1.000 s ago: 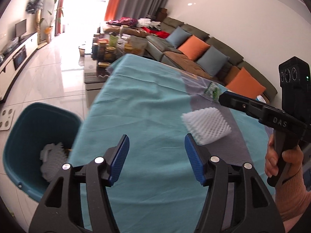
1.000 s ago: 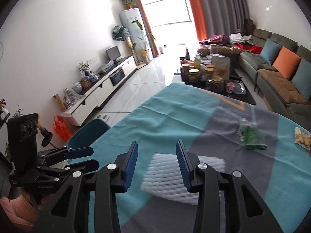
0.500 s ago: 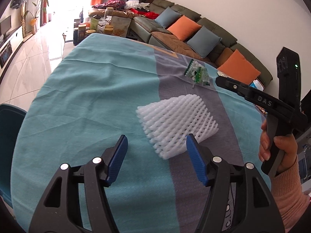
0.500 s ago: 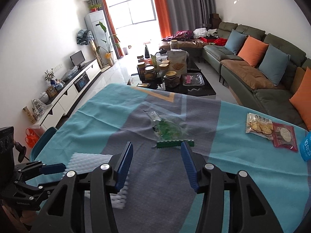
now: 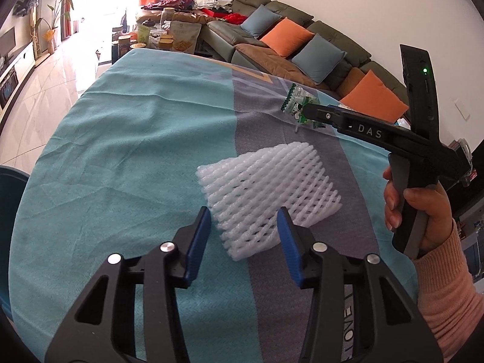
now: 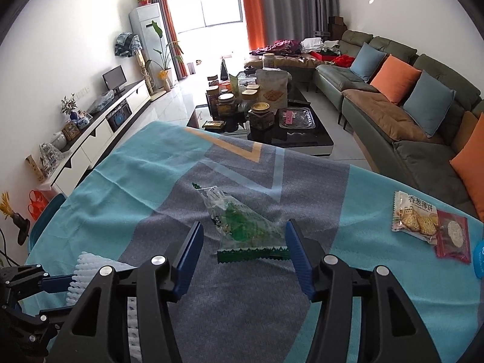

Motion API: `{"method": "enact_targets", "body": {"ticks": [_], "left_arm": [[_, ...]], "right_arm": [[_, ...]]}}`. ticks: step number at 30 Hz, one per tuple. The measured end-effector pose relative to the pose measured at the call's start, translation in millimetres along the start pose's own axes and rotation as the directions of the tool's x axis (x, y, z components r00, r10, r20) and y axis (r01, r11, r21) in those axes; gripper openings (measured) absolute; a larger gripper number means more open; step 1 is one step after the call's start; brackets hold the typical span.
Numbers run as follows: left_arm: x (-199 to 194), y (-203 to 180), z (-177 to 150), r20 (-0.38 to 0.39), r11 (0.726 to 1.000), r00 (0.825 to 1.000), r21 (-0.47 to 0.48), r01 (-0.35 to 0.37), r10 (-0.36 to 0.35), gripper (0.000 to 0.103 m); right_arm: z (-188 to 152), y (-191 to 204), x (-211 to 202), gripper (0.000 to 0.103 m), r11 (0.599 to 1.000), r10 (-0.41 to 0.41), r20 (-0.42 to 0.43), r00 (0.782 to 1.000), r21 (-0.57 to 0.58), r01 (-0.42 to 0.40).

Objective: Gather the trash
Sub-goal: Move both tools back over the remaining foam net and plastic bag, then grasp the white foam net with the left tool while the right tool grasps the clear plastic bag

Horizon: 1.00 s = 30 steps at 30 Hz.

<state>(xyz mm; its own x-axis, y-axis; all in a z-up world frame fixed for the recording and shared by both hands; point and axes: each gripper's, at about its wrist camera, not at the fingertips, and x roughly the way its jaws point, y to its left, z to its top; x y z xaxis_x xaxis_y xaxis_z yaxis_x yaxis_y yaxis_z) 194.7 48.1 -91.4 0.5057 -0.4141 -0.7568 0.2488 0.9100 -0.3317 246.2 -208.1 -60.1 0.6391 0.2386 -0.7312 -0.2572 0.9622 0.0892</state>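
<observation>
A white foam net sleeve [image 5: 266, 193] lies on the teal and grey tablecloth [image 5: 127, 151]. My left gripper [image 5: 243, 230] is open with its near edge between the blue pads, not gripping it. A clear and green plastic wrapper [image 6: 242, 224] lies further along the grey stripe. My right gripper [image 6: 245, 248] is open, just above the wrapper's near end. The sleeve also shows at the lower left of the right wrist view [image 6: 87, 272], and the wrapper shows in the left wrist view [image 5: 298, 109]. The teal bin rim [image 5: 9, 181] shows at the table's left side.
A cracker packet [image 6: 414, 217] and a red snack packet [image 6: 453, 237] lie at the table's right end. Beyond the far table edge stand a black coffee table with jars [image 6: 260, 112] and a green sofa [image 6: 402, 96].
My left gripper swung from the bin side toward the foam sleeve and closed in on it. My right gripper left the sleeve and moved over to the green wrapper. Both stayed open.
</observation>
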Motion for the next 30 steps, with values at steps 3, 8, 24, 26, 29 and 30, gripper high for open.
{"method": "enact_targets", "body": {"ticks": [3, 8, 24, 26, 29, 30], "left_arm": [[2, 2, 1, -0.007, 1.0, 1.0, -0.005, -0.005, 0.005, 0.03], [2, 6, 2, -0.004, 1.0, 1.0, -0.02, 0.003, -0.003, 0.023], [-24, 3, -6, 0.051, 1.0, 0.999, 0.006, -0.009, 0.009, 0.012], [-29, 3, -8, 0.057, 1.0, 0.998, 0.011, -0.012, 0.011, 0.012], [-38, 3, -12, 0.069, 1.0, 0.997, 0.018, -0.02, 0.019, 0.012], [-40, 2, -14, 0.072, 1.0, 0.997, 0.018, -0.021, 0.02, 0.012]], "right_arm": [[-1, 3, 2, 0.035, 1.0, 0.005, -0.012, 1.0, -0.011, -0.005], [-4, 5, -2, 0.015, 1.0, 0.005, -0.009, 1.0, -0.026, -0.005], [-16, 8, -43, 0.01, 0.998, 0.065, 0.069, 0.996, 0.006, -0.065], [-19, 9, -51, 0.01, 0.997, 0.08, 0.082, 0.993, 0.011, -0.081], [-26, 14, -62, 0.01, 0.994, 0.105, 0.099, 0.99, 0.02, -0.108], [-29, 17, -66, 0.01, 0.993, 0.113, 0.102, 0.988, 0.023, -0.116]]}}
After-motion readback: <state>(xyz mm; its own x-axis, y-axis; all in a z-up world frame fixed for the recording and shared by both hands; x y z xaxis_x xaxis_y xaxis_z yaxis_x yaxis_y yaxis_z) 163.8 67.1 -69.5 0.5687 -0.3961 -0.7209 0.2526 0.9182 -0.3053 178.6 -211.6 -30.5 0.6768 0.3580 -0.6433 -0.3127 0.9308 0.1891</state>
